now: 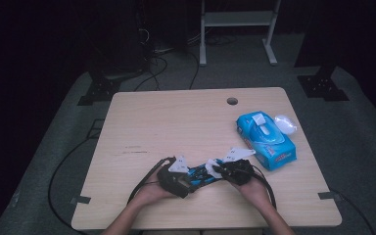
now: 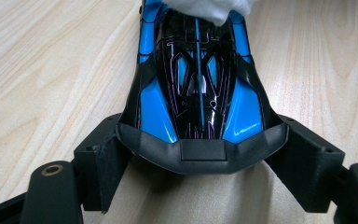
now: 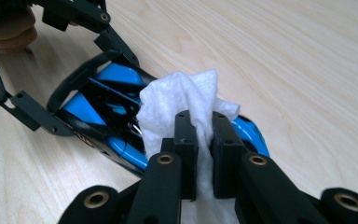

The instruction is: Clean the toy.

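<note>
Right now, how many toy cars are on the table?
1. The blue and black toy car lies near the table's front edge, its rear clamped by the left tongs; the right tongs press a white wipe on it.

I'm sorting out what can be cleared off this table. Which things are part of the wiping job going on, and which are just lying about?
In use:
- blue and black toy car, clamped by the left gripper
- white wipe, pinched in the right gripper and resting on the car

Lying about:
- blue wipes pack, lid open
- wooden table underneath
- metal frame on the floor behind
</note>
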Available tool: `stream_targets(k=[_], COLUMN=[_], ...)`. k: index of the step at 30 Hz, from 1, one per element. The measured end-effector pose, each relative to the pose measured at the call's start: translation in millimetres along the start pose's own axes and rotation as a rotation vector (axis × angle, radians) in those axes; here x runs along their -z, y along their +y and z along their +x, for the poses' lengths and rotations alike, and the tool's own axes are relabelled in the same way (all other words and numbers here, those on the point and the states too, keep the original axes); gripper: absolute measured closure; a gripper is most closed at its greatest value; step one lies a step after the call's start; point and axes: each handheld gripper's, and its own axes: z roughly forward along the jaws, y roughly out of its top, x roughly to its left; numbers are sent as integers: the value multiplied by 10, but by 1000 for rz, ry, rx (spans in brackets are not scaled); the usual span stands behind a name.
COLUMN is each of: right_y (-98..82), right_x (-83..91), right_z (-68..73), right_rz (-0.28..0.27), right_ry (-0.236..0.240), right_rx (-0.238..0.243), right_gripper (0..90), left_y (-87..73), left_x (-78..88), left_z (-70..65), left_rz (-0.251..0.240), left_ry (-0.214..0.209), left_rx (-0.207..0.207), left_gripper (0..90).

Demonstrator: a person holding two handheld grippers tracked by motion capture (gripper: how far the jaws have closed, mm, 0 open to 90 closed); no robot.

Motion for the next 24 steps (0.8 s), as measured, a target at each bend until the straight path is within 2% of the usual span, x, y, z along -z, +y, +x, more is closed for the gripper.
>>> stream_targets(k=[2,5,8,13,15,16,17,18,19,21,24], right_y=[-24,4,41,10,-19,-9,9,36,66,139,238], right_x=[-3,-27,-51,-39,-50,-52,-52,-54,-66,-130,-261], right_z=[6,68,117,-8,-27,-2,19,49,93,196,303], right_rz=[-3,-19,-22,-34,-43,-42,-51,-65,-73,-58,-33], right_ry=[7,41,54,18,30,23,33,63,78,111,147], right_rx=[-17,-2,35,-17,-49,-38,-31,-48,-39,4,41], right_gripper=[821,821,820,819,820,821,821,821,821,821,821], left_y=[0,1,6,6,5,2,2,3,6,11,9], left_x=[-5,-14,-11,-8,-6,-3,-3,-7,-12,-16,-14], left_z=[1,1,1,4,8,10,8,-1,-7,-17,-29], left_rz=[-2,-7,-3,-1,-1,-1,-4,-6,-7,-7,-7], left_ry=[-2,-7,-9,-10,-14,-15,-18,-20,-23,-29,-32], left_rx=[2,20,26,16,17,16,15,17,12,3,-1], left_gripper=[239,237,238,241,241,242,242,241,242,241,241])
